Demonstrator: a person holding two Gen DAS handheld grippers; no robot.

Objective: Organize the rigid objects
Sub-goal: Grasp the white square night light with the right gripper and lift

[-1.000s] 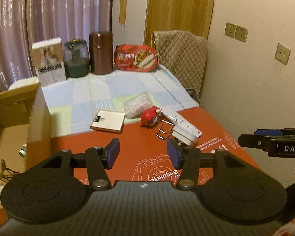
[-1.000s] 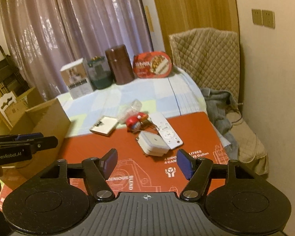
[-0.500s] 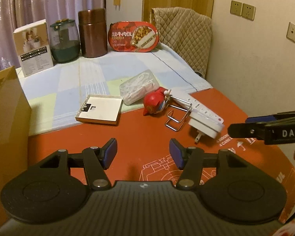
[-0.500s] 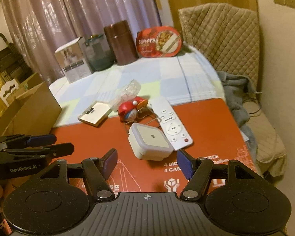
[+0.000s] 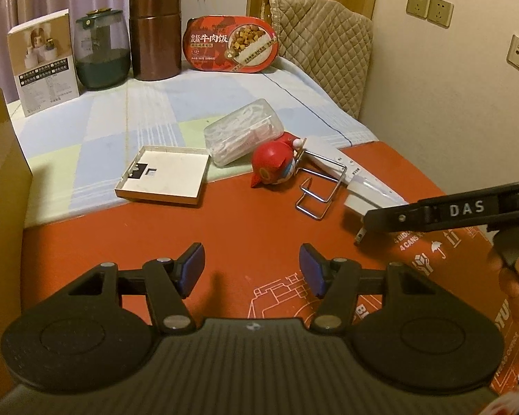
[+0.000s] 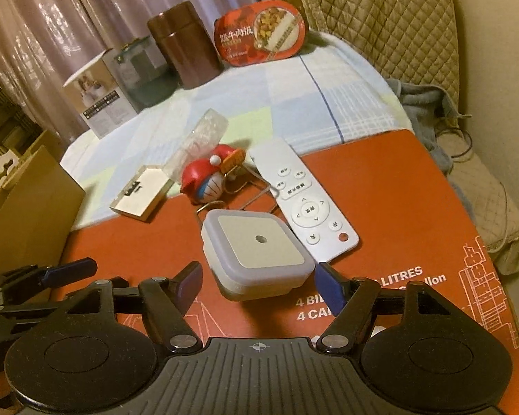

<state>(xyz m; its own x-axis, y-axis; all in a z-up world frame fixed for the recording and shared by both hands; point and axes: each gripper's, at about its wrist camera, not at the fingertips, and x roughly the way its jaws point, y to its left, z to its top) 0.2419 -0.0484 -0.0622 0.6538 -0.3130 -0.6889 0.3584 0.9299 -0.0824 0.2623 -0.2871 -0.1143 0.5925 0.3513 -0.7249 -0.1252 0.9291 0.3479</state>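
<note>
On the red mat (image 5: 259,228) lie a flat white square box (image 5: 164,174), a clear plastic case (image 5: 244,136), a red round toy figure (image 5: 273,167), a wire clip (image 5: 320,186), a white remote (image 6: 302,204) and a white plug-in night light (image 6: 256,252). My left gripper (image 5: 252,269) is open and empty over bare mat, short of the box and toy. My right gripper (image 6: 257,282) is open, its fingers on either side of the night light's near edge, not touching it. The right gripper also shows in the left wrist view (image 5: 449,212), hiding most of the night light.
At the back of the checked cloth (image 5: 155,103) stand a white carton (image 5: 43,62), a green glass jar (image 5: 102,52), a brown canister (image 5: 155,34) and a red meal box (image 5: 231,45). A cardboard box (image 5: 0,173) is at left. A quilted chair (image 6: 380,17) and wall stand at right.
Both grippers have moved forward and lower toward the objects. The right gripper has closed in on the night light, which now sits between its open fingers.
</note>
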